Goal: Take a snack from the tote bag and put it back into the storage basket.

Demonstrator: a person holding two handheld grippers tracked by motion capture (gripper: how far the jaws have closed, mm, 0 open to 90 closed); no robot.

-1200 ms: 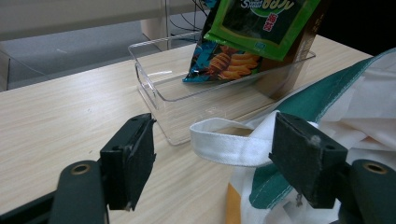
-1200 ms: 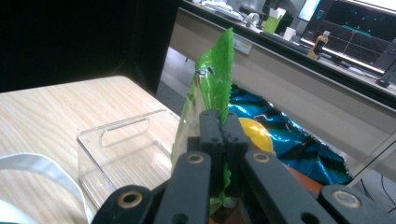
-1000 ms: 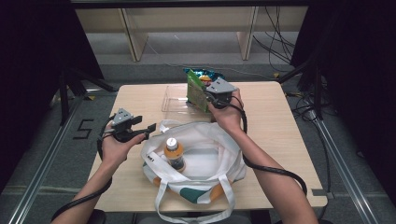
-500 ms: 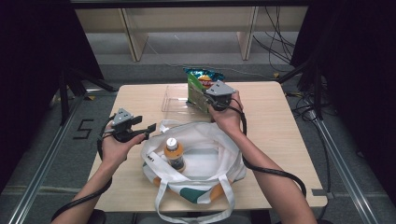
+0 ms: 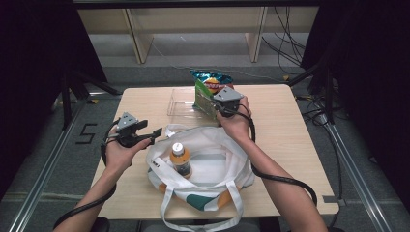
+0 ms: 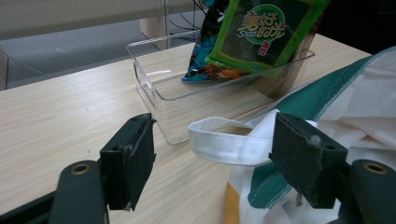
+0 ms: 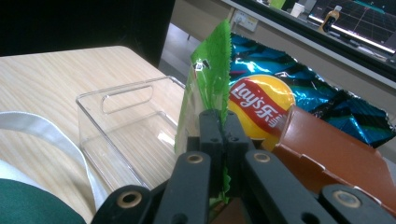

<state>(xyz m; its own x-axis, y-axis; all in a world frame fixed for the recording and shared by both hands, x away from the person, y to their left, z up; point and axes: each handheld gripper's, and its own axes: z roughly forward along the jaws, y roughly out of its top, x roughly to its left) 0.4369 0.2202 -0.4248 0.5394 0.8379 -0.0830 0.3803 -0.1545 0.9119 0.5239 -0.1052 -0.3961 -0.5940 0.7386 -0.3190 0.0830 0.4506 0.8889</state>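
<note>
- The right gripper (image 5: 216, 107) is clamped on the edge of the green snack packet (image 7: 209, 88) — the packet stands in the clear plastic bin (image 5: 183, 100), at twelve o'clock from the tote bag (image 5: 212, 166).
- The left gripper (image 5: 153, 131) has its jaws wide apart with nothing pinched, at nine o'clock from the bag — a white bag handle (image 6: 224, 144) lies just beyond them.
- A blue chip bag (image 7: 299, 93) leans behind the green packet.

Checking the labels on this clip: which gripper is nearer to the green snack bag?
Right. The right gripper is shut on the green snack bag at the clear bin. The left gripper hangs open, apart from it, beside the tote bag.
</note>
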